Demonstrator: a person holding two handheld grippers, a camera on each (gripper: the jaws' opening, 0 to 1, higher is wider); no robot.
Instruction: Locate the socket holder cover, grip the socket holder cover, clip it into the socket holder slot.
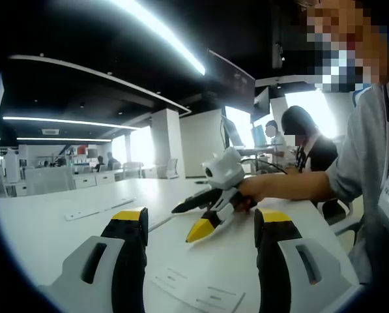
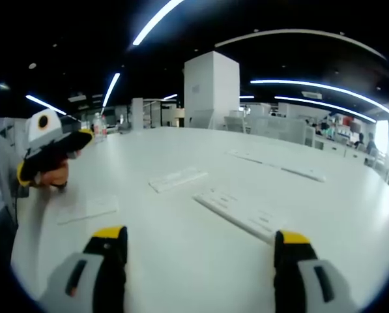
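Several flat white strips lie on the white table; I cannot tell which one is the socket holder cover. In the right gripper view a short strip and a longer one lie ahead of my right gripper, which is open and holds nothing. My left gripper is also open and empty above the table, with a narrow strip off to its left. The right gripper, held by a hand, reaches in ahead of it, jaws apart. In the right gripper view the left gripper hovers at the left edge.
A flat sheet lies near the left gripper, and more strips lie farther back. Printed labels sit on the table between my left jaws. A seated person is behind the table at the right, and a sleeve.
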